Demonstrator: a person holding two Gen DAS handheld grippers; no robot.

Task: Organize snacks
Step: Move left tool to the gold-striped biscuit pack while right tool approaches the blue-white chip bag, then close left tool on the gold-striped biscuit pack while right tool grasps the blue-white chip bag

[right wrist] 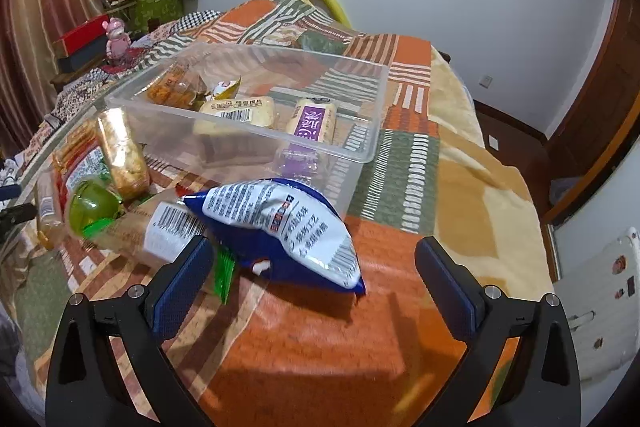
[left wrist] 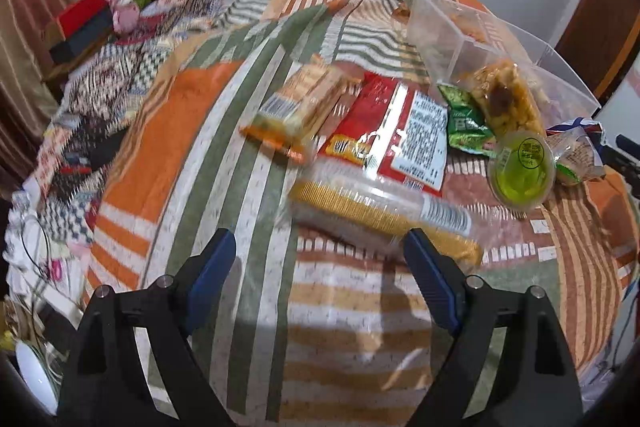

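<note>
Hovering wide-open right tool (right wrist: 314,259) near blue packet (right wrist: 280,231), left tool (left wrist: 320,251) wide, empty.

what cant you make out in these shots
- Left wrist view: orange pack print, smeared by motion blur.
- Left wrist view: blue bag, mostly cut off behind the jelly cup.
- Right wrist view: snacks at the far left of the bin, hazed by its clear wall.
</note>
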